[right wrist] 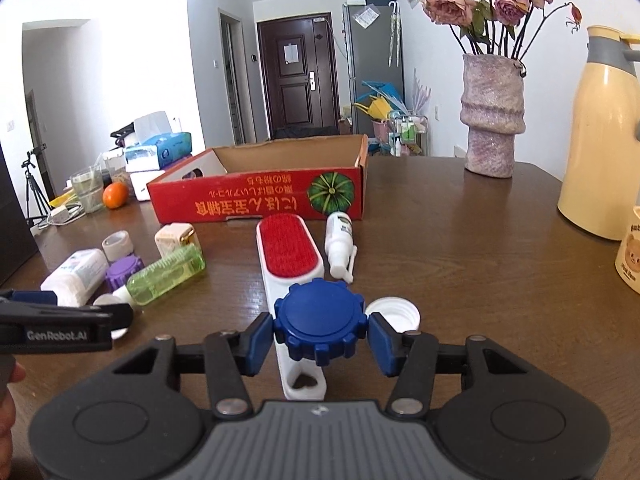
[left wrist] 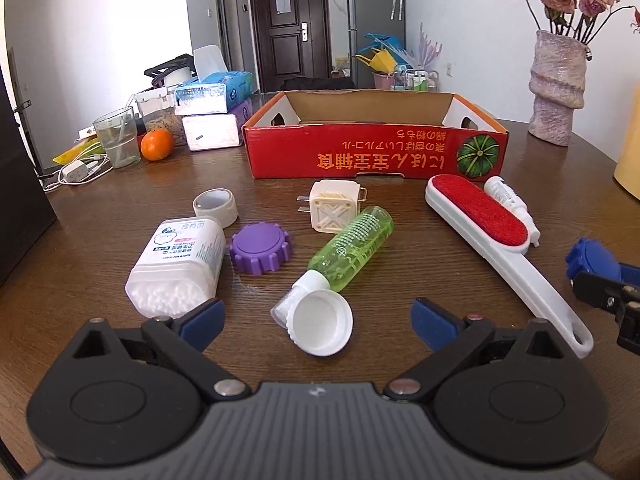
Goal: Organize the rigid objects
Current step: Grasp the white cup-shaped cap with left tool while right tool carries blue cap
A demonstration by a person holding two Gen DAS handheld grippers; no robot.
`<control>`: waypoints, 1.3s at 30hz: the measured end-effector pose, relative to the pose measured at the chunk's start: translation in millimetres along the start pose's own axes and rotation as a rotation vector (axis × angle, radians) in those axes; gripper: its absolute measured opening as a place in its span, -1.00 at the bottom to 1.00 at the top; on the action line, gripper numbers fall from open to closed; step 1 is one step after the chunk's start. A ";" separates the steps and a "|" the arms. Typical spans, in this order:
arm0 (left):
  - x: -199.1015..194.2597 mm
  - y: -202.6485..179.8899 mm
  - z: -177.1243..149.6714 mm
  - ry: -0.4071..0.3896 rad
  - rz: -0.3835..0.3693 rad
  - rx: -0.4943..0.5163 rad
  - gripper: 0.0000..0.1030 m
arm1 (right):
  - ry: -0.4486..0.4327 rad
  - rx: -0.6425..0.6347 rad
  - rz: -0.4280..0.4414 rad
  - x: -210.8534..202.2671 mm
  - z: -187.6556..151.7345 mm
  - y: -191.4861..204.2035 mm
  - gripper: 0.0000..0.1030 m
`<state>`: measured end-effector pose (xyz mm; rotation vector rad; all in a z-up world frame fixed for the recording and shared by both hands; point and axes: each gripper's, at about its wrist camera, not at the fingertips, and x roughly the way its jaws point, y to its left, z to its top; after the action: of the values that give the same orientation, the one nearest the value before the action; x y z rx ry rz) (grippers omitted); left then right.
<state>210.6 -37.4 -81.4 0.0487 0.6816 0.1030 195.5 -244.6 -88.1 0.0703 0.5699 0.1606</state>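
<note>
Right gripper (right wrist: 320, 338) held the blue cap (right wrist: 320, 322); left gripper (left wrist: 316, 316) stood wide open and empty.

The right fingers (right wrist: 256, 340) pressed the blue cap from both sides, above the lint brush (right wrist: 286, 258) handle. Between the left fingers (left wrist: 202, 318) lay the white cap (left wrist: 320, 324) of the green bottle (left wrist: 352, 248). Beyond them stood the red box (left wrist: 372, 152).

**Plastic on polished wood**

The table (right wrist: 460, 264) looks like dark wood, glossy with window glare. The blue cap (right wrist: 320, 322) at lower centre is smooth, faintly shiny plastic — the lint brush (left wrist: 476, 216) pairs white plastic with a red, fuzzy pad. The box (left wrist: 372, 152) is printed cardboard, brown and matt inside.
</note>
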 end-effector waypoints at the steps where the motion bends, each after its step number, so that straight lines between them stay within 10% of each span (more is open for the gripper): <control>1: 2.4 -0.4 0.7 0.002 0.004 -0.002 0.87 | -0.007 -0.001 0.003 2.3 2.1 0.6 -0.01; 18: 28.0 -2.5 -3.5 0.033 0.092 -0.027 -0.07 | -0.083 0.002 0.072 24.9 7.9 12.3 -0.01; 39: 14.4 -1.7 -10.9 -0.014 0.053 -0.016 -0.20 | -0.114 -0.021 0.044 23.8 1.9 17.3 -0.01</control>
<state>215.0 -37.3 -99.1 0.0520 0.6656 0.1588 214.0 -223.6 -97.2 0.0712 0.4535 0.2037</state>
